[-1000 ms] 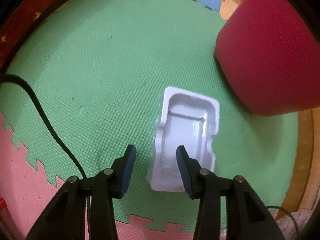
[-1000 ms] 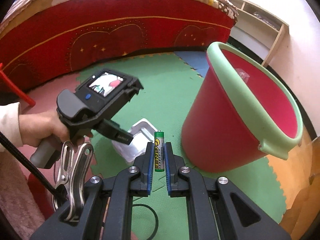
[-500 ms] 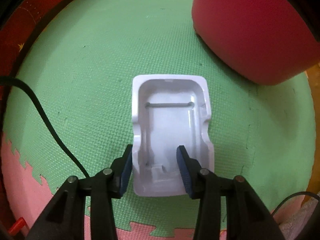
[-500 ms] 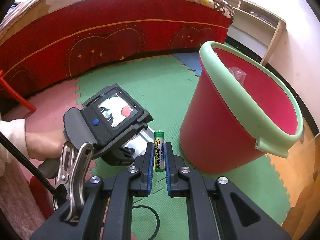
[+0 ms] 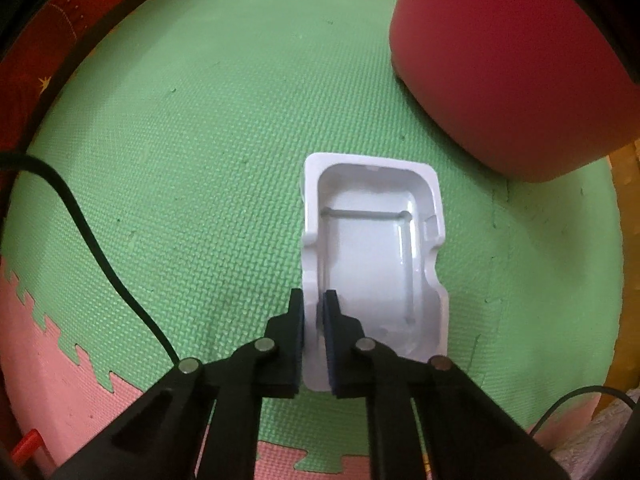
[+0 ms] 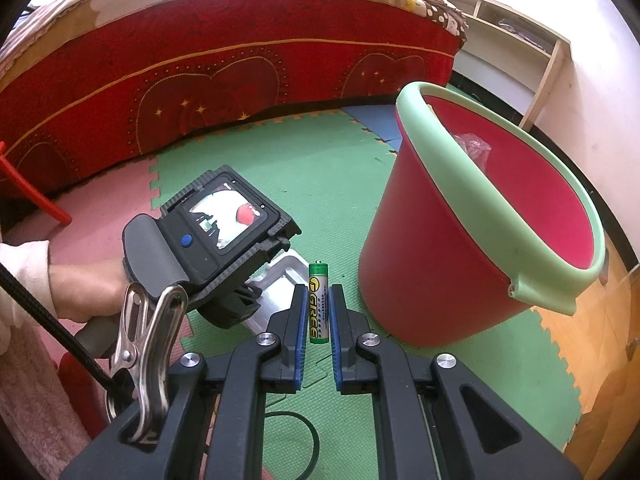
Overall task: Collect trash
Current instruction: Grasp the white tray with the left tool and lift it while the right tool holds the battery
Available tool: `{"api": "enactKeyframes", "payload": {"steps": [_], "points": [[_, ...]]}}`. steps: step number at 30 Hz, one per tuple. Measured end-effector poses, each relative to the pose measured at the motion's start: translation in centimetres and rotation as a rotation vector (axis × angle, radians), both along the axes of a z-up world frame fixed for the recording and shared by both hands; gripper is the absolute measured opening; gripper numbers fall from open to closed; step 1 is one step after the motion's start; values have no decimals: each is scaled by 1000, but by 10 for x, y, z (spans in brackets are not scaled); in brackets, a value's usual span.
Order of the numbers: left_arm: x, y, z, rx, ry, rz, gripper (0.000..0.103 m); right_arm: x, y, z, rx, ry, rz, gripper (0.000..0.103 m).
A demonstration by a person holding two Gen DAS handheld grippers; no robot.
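Note:
A white plastic tray (image 5: 376, 256) lies on the green foam mat (image 5: 208, 152). My left gripper (image 5: 314, 304) points down at it, shut on the tray's left rim near its closest corner. In the right wrist view the same tray (image 6: 280, 284) peeks out from under the left gripper's body (image 6: 216, 232), held by a person's hand (image 6: 84, 292). My right gripper (image 6: 318, 296) is shut on a green battery (image 6: 318, 304) that stands upright between its blue pads. A red bucket (image 6: 472, 236) with a pale green rim stands just right of it; crumpled clear plastic (image 6: 474, 146) lies inside.
The bucket's red wall (image 5: 508, 64) rises right beyond the tray. A black cable (image 5: 92, 244) runs across the mat on the left. Pink mat tiles (image 5: 52, 364) border the green one. A red bed base (image 6: 200, 80) stands behind, a wooden shelf (image 6: 520, 48) at the far right.
My left gripper slid left over the tray and its jaws closed on the tray's left rim. The right gripper with the battery stayed put.

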State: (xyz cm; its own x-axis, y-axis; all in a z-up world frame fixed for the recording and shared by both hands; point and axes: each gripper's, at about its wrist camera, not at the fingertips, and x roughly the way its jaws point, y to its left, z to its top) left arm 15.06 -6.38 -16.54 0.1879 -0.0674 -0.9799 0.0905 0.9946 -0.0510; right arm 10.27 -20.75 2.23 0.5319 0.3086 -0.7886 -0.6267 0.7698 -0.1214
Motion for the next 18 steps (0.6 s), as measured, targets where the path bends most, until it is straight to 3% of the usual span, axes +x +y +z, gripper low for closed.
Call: {"api": "enactKeyframes", "payload": {"steps": [10, 18], "points": [[-6, 22, 55, 22, -85, 26, 7, -3, -13, 12, 42, -21, -16, 11], [-22, 50, 125, 32, -220, 142, 7, -9, -24, 22, 95, -41, -28, 11]]}}
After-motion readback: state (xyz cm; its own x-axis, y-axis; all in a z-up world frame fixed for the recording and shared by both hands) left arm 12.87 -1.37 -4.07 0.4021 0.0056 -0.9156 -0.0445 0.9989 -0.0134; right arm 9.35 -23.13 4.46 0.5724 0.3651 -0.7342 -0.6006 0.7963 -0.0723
